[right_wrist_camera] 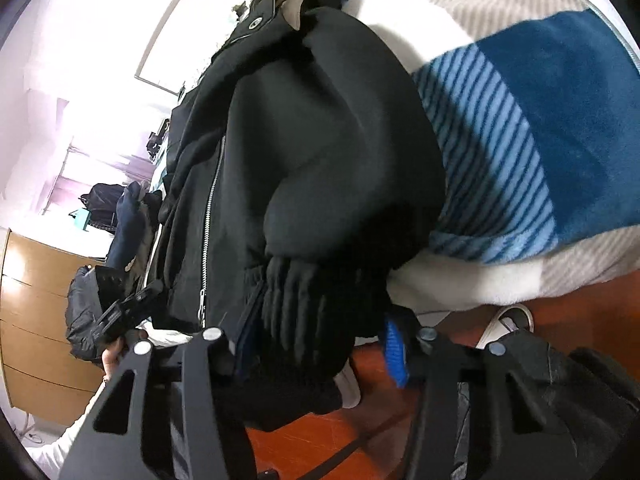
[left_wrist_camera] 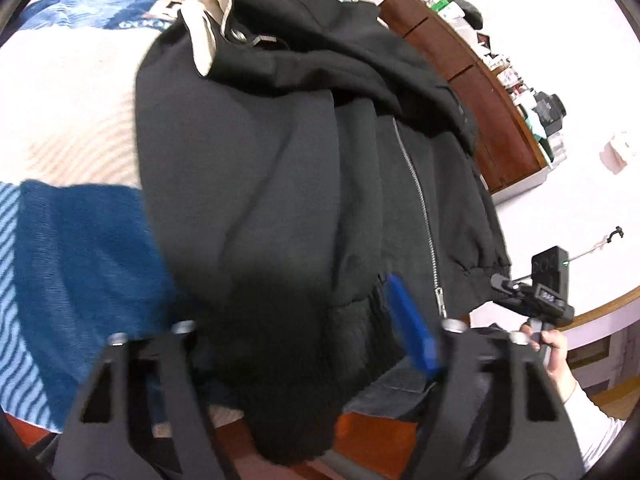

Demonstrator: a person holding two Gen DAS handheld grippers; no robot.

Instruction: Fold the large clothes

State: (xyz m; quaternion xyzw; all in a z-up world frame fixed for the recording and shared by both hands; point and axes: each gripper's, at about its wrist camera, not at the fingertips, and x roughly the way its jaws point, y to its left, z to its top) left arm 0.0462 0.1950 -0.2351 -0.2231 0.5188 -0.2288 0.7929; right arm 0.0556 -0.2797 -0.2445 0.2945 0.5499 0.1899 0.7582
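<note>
A black zip-up jacket (left_wrist_camera: 280, 168) with a beige collar lining (left_wrist_camera: 204, 28) lies spread on a blue, white and beige blanket (left_wrist_camera: 80, 240). Its ribbed hem (right_wrist_camera: 312, 304) hangs over the bed's near edge. My left gripper (left_wrist_camera: 304, 320) straddles the hem left of the zip (left_wrist_camera: 424, 216). One blue finger (left_wrist_camera: 412, 332) lies against the cloth; the other is hidden under it. My right gripper (right_wrist_camera: 316, 332) holds the hem's other end, and the bunched ribbing fills the gap up to its blue pad (right_wrist_camera: 394, 356). Each view shows the other gripper beside it, held by a hand (left_wrist_camera: 556, 352).
A brown chest of drawers (left_wrist_camera: 480, 92) with clutter on top stands beyond the bed by a white wall. A light wooden dresser (right_wrist_camera: 36, 300) and a pile of dark clothes (right_wrist_camera: 132, 212) sit at the left. Below the bed edge is orange-red floor (right_wrist_camera: 304, 448) with a shoe (right_wrist_camera: 512, 316).
</note>
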